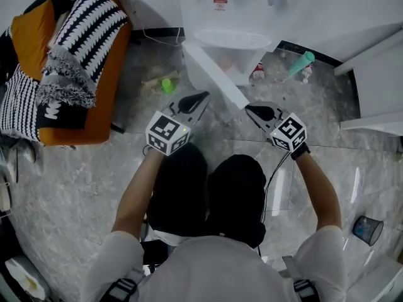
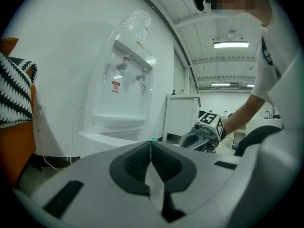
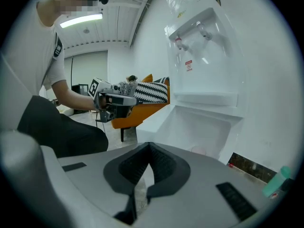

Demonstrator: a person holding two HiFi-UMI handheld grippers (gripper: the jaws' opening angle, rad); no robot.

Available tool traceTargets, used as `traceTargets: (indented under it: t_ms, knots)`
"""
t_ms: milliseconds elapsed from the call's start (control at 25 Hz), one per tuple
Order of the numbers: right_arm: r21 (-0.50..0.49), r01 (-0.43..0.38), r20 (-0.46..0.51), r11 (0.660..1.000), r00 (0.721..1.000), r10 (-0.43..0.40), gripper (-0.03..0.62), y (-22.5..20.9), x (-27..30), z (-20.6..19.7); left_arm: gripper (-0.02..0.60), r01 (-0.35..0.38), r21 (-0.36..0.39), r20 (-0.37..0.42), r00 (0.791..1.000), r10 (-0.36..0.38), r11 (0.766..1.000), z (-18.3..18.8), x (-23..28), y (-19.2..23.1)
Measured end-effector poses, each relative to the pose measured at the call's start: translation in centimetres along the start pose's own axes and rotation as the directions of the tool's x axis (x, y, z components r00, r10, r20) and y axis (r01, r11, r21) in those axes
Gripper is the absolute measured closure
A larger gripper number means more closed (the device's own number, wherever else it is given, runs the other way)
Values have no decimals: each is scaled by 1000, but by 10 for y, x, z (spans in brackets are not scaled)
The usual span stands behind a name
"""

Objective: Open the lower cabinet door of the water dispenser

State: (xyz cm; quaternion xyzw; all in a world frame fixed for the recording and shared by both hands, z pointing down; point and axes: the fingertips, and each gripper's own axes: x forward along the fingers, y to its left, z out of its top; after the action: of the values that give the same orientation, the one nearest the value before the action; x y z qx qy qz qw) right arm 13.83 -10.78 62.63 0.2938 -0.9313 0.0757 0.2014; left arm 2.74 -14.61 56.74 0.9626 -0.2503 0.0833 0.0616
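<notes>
White water dispenser [image 1: 236,17]: against the wall, straight ahead of both sets of fingertips, bottle on top, 2 taps over a drip shelf.
Lower cabinet door [image 1: 214,74]: already swung wide open, sticking out toward the person. Its free edge ends between the 2 pairs of fingertips, closer to the right pair. Can't tell if it touches either.
Open cabinet [image 3: 204,129]: white inside, just past the right fingertips. There's something pinkish low down, too blurry to name.
Left gripper [image 1: 203,96]: fingers pressed together, nothing between them, sitting left of the door.
Right gripper [image 1: 248,109]: fingers pressed together too, empty, just right of the door's free edge.
Orange sofa [image 1: 104,74]: well off to the left of the left fingers, piled with black-and-white striped cushions [image 1: 88,24].
Green cup-ish thing [image 1: 167,85]: on the floor, ahead and left of the left fingertips, on the outer side of the door.
Teal bottle [image 1: 301,63]: lying on the floor, ahead and right of the right fingers.
Red-capped bottle [image 1: 257,73]: nearer those fingers, by the dispenser's base.
White cabinet [image 1: 378,87]: far right of the right fingers, boxing in that side.
Black bin [image 1: 367,229]: behind the right fingers, near the person's right elbow.
Cable [image 1: 157,39]: runs along the wall left of the dispenser.
Grey marble floor [image 1: 75,187]: open room behind and left of the left fingers. The door splits the space between the 2 grippers.
</notes>
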Motion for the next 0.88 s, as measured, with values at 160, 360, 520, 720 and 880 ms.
traceTargets:
  t_ms: [160, 360, 520, 720, 880]
  knots:
    - [-27, -55, -22, 998, 998, 54, 586, 19, 11, -2, 568, -16, 5, 7, 1000, 16, 1000, 1, -10, 3]
    - [-50, -121, -27, 991, 992, 120, 586, 37, 18, -2, 568, -38, 10, 5, 999, 38, 999, 1, -22, 8]
    - [-83, -161, -40, 983, 987, 158, 586, 41, 21, -1, 568, -55, 8, 8, 998, 55, 998, 0, -29, 13]
    - [-127, -197, -58, 972, 980, 191, 586, 50, 26, 0, 568, -65, -1, 12, 998, 65, 998, -3, -34, 16]
    - [-167, -218, -75, 962, 975, 208, 586, 55, 29, -2, 568, -79, -8, 18, 997, 79, 997, -3, -38, 21]
